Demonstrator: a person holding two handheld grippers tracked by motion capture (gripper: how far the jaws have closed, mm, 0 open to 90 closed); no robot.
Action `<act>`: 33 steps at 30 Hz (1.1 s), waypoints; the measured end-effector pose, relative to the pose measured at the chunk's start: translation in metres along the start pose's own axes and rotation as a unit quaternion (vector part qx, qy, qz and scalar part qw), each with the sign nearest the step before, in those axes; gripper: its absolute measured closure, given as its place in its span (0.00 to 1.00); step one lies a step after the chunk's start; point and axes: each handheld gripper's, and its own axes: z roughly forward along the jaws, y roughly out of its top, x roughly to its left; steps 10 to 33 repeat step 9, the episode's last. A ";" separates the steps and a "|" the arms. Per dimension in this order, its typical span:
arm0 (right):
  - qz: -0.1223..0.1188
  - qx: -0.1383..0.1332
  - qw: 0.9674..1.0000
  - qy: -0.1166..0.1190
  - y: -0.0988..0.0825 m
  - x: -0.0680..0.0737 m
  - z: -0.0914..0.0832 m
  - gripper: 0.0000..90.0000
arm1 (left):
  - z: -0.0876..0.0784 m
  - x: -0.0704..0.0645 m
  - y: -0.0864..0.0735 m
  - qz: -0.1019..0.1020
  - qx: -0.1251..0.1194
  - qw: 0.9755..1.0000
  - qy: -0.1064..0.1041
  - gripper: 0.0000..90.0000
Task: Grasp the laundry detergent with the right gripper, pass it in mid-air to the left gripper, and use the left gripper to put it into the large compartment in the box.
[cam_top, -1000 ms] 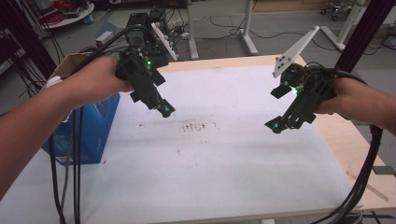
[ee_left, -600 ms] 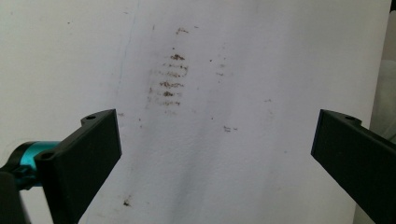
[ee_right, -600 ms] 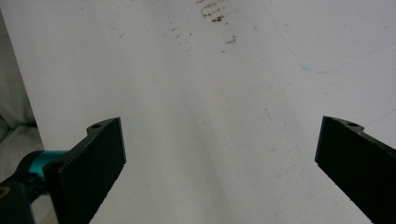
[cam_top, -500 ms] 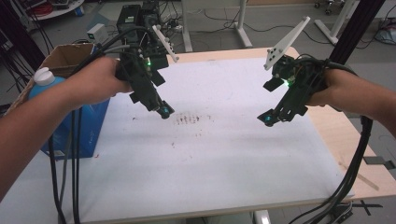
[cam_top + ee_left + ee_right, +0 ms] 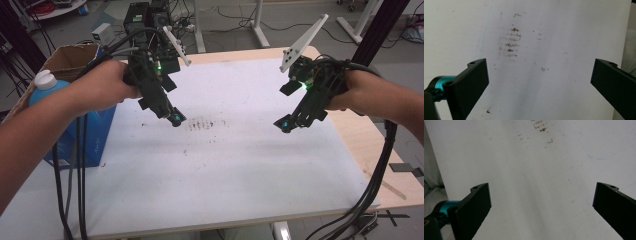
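At the far left edge of the table stands a blue plastic jug with a white cap (image 5: 47, 82), beside a brown cardboard box (image 5: 70, 56). Just right of them, the left gripper (image 5: 175, 119) hovers over the white table sheet (image 5: 240, 170), its jaws spread wide and empty, as the left gripper view makes plain. The nearest thing to it is a patch of brown smudged stripes (image 5: 202, 123) on the sheet, just right of its tip and near the middle of the table; in the left gripper view the same patch (image 5: 511, 42) lies ahead of the jaws. Farther right, the right gripper (image 5: 285, 125) hangs above bare sheet, also wide open and holding nothing, with a faint blue pen line (image 5: 596, 157) ahead of it.

With nothing to grasp between them, the sensible thing is probably to keep both tools level and apart over the sheet. The jug and box crowd the left forearm; trailing black cables (image 5: 75, 180) hang at the near edge and could snag.
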 end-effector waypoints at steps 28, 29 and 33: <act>0.002 -0.002 1.000 0.001 -0.001 0.002 0.001 0.01 | 0.001 0.000 0.000 0.000 0.000 1.000 -0.001 0.02; 0.002 -0.002 1.000 0.001 -0.001 0.002 0.001 0.01 | 0.001 0.000 0.000 0.000 0.000 1.000 -0.001 0.02; 0.002 -0.002 1.000 0.001 -0.001 0.002 0.001 0.01 | 0.001 0.000 0.000 0.000 0.000 1.000 -0.001 0.02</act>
